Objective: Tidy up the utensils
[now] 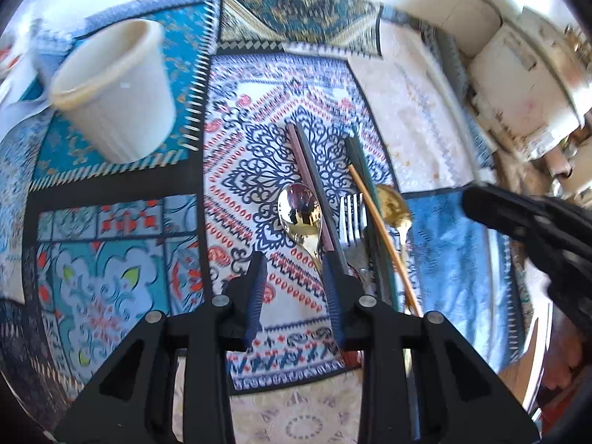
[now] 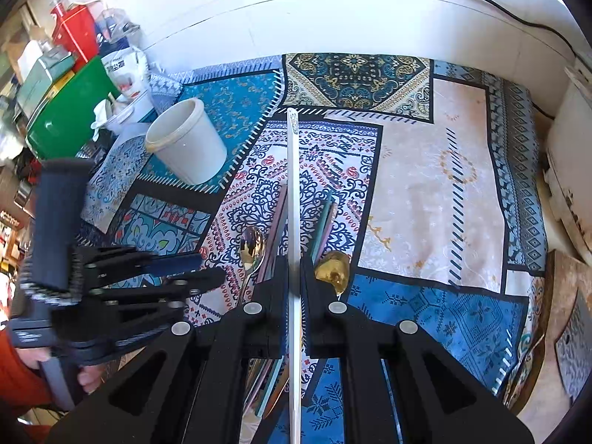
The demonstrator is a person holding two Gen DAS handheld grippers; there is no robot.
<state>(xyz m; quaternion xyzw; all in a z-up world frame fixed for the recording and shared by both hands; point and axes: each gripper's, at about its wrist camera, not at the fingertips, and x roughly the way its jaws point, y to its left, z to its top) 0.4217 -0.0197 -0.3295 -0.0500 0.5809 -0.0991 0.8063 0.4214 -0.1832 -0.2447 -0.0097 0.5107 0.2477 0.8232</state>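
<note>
Hiding fork (image 1: 351,222) tines: chopsticks (image 1: 318,192)

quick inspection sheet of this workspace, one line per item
surface: patchwork patterned cloth covers the table.
job's things: white cup upright; spoons, fork and chopsticks lie together on the cloth; a white stick is held.
clutter: green box, red tin and bags beyond the cup.
grippers: left gripper open above the utensils; right gripper shut on the white stick.
cables: black cable along the wall.
surroundings: white wall; a hand holds the left gripper.
</note>
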